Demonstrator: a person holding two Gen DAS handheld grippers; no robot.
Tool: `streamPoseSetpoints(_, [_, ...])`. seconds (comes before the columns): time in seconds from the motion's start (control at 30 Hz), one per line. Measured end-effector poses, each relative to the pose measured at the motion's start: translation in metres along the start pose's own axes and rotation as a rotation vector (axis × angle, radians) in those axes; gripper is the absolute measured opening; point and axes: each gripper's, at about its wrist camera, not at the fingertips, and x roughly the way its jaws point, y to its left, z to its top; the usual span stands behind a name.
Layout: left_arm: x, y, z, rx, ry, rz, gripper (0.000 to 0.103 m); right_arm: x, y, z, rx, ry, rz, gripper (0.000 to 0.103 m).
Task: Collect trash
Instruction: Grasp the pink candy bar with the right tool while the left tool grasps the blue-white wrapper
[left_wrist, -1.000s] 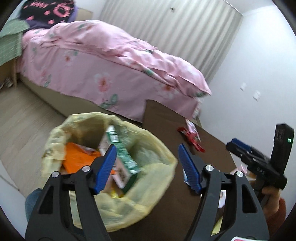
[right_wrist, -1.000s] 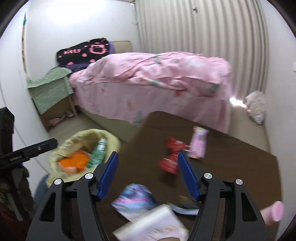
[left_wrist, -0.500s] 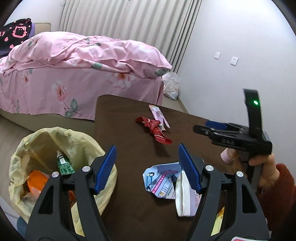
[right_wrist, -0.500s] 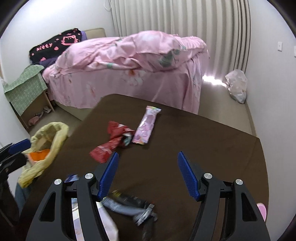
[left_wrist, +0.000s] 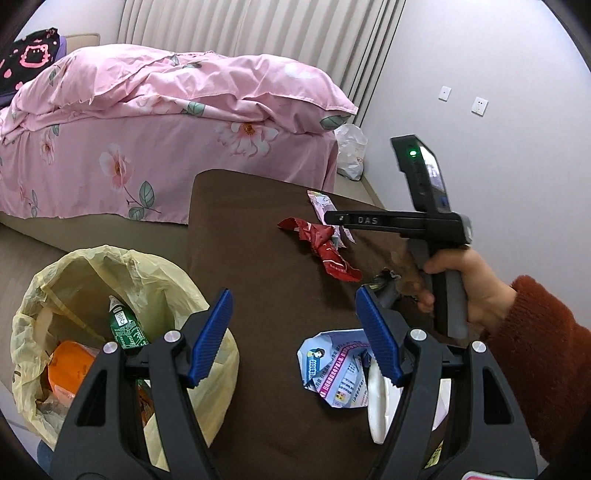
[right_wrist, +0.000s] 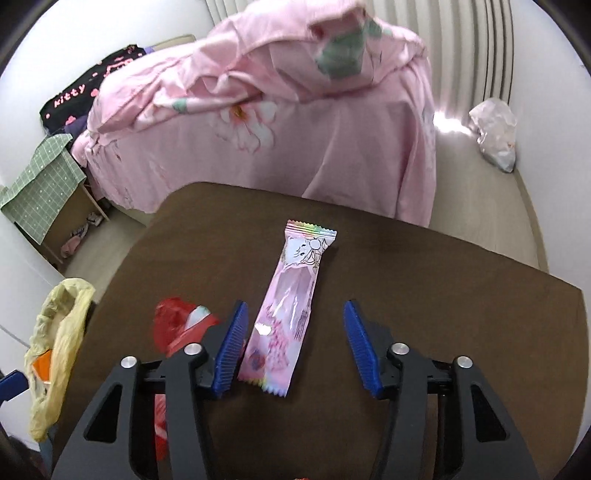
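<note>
A pink snack wrapper (right_wrist: 291, 306) lies on the brown table (right_wrist: 443, 295); my right gripper (right_wrist: 293, 345) is open and empty with its jaws either side of the wrapper's near end. It also shows in the left wrist view (left_wrist: 321, 201) behind the right gripper (left_wrist: 332, 218). A red wrapper (left_wrist: 325, 247) (right_wrist: 177, 325) lies just left of it. My left gripper (left_wrist: 293, 336) is open and empty above the table's left edge, beside a yellow trash bag (left_wrist: 74, 295) holding a green carton (left_wrist: 123, 325) and orange trash. A crumpled leaflet (left_wrist: 332, 373) lies near its right finger.
A pink-covered bed (left_wrist: 166, 122) stands beyond the table. A white plastic bag (right_wrist: 495, 129) sits on the floor by the wall. A green-clothed side table (right_wrist: 40, 188) stands left. A dark wrapper (left_wrist: 384, 280) and white packet (left_wrist: 376, 406) lie on the table.
My right gripper moved forward over the table to the pink wrapper, now between its jaws. My left gripper swung right from above the trash bag toward the table.
</note>
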Motion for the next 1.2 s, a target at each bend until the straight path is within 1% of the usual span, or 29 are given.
streamPoseSetpoints(0.03, [0.001, 0.001, 0.000, 0.001, 0.003, 0.000, 0.066, 0.004, 0.000, -0.001, -0.001, 0.019, 0.022, 0.037])
streamPoseSetpoints(0.07, [0.003, 0.002, 0.000, 0.002, 0.005, 0.001, 0.066, 0.005, 0.002, -0.004, -0.009, 0.026, 0.034, 0.035])
streamPoseSetpoints(0.1, [0.004, 0.002, 0.000, 0.002, 0.006, 0.001, 0.066, 0.002, 0.005, -0.006, -0.033, 0.022, 0.026, 0.029])
streamPoseSetpoints(0.13, [0.005, 0.002, 0.000, 0.000, 0.006, 0.000, 0.066, 0.001, 0.007, -0.009, -0.056, 0.034, 0.023, 0.020])
streamPoseSetpoints(0.17, [0.006, 0.003, 0.000, -0.004, 0.006, -0.001, 0.066, -0.001, 0.009, -0.011, -0.073, 0.036, 0.019, 0.020])
streamPoseSetpoints(0.2, [0.007, 0.003, 0.000, -0.007, 0.007, -0.001, 0.066, -0.007, 0.011, -0.014, -0.090, 0.035, 0.011, 0.016])
streamPoseSetpoints(0.23, [0.008, 0.003, -0.001, -0.009, 0.007, -0.001, 0.066, -0.013, 0.013, -0.017, -0.100, 0.034, 0.008, 0.013])
streamPoseSetpoints(0.33, [0.009, 0.002, -0.001, -0.014, 0.011, -0.008, 0.066, -0.037, 0.013, -0.025, -0.109, 0.007, 0.025, 0.013])
streamPoseSetpoints(0.4, [0.008, -0.001, -0.002, -0.011, 0.013, -0.015, 0.066, -0.065, 0.010, -0.034, -0.097, -0.035, 0.035, 0.013])
streamPoseSetpoints(0.47, [0.006, -0.005, -0.003, -0.001, 0.008, -0.024, 0.066, -0.088, 0.006, -0.045, -0.084, -0.072, 0.029, 0.013])
streamPoseSetpoints(0.53, [0.005, -0.009, -0.003, 0.015, 0.005, -0.047, 0.066, -0.111, 0.000, -0.061, -0.065, -0.112, 0.020, 0.013])
streamPoseSetpoints(0.6, [0.005, -0.015, -0.003, 0.033, 0.003, -0.087, 0.066, -0.133, -0.008, -0.081, -0.027, -0.152, 0.010, 0.013])
streamPoseSetpoints(0.63, [0.006, -0.019, -0.004, 0.049, 0.004, -0.109, 0.066, -0.147, -0.015, -0.097, 0.007, -0.179, 0.006, 0.013])
streamPoseSetpoints(0.7, [0.010, -0.028, -0.003, 0.093, 0.007, -0.139, 0.066, -0.163, -0.023, -0.122, 0.046, -0.208, -0.012, 0.014])
streamPoseSetpoints(0.77, [0.017, -0.038, -0.002, 0.147, 0.018, -0.152, 0.065, -0.174, -0.027, -0.145, 0.063, -0.224, -0.037, 0.013])
streamPoseSetpoints(0.8, [0.021, -0.043, -0.002, 0.176, 0.028, -0.153, 0.065, -0.181, -0.029, -0.161, 0.078, -0.236, -0.052, 0.013])
streamPoseSetpoints(0.83, [0.027, -0.048, -0.003, 0.205, 0.048, -0.156, 0.066, -0.185, -0.033, -0.170, 0.092, -0.243, -0.055, 0.013])
streamPoseSetpoints(0.9, [0.038, -0.056, -0.006, 0.246, 0.103, -0.153, 0.065, -0.194, -0.040, -0.194, 0.144, -0.257, -0.048, 0.013])
streamPoseSetpoints(0.93, [0.044, -0.060, -0.009, 0.259, 0.139, -0.150, 0.066, -0.201, -0.045, -0.210, 0.181, -0.266, -0.041, 0.013])
streamPoseSetpoints(1.0, [0.050, -0.066, -0.015, 0.267, 0.190, -0.146, 0.065, -0.205, -0.050, -0.228, 0.222, -0.270, -0.045, 0.013])
streamPoseSetpoints(1.03, [0.052, -0.068, -0.019, 0.263, 0.207, -0.139, 0.064, -0.207, -0.053, -0.238, 0.243, -0.268, -0.046, 0.013])
streamPoseSetpoints(1.1, [0.051, -0.070, -0.025, 0.252, 0.208, -0.113, 0.059, -0.210, -0.056, -0.253, 0.260, -0.256, -0.058, 0.014])
streamPoseSetpoints(1.13, [0.048, -0.070, -0.027, 0.246, 0.202, -0.101, 0.051, -0.212, -0.058, -0.261, 0.267, -0.253, -0.075, 0.013])
streamPoseSetpoints(1.17, [0.046, -0.070, -0.028, 0.231, 0.203, -0.099, 0.046, -0.213, -0.058, -0.264, 0.271, -0.251, -0.081, 0.013])
streamPoseSetpoints(1.2, [0.044, -0.068, -0.028, 0.210, 0.209, -0.106, 0.036, -0.215, -0.060, -0.269, 0.281, -0.253, -0.084, 0.013])
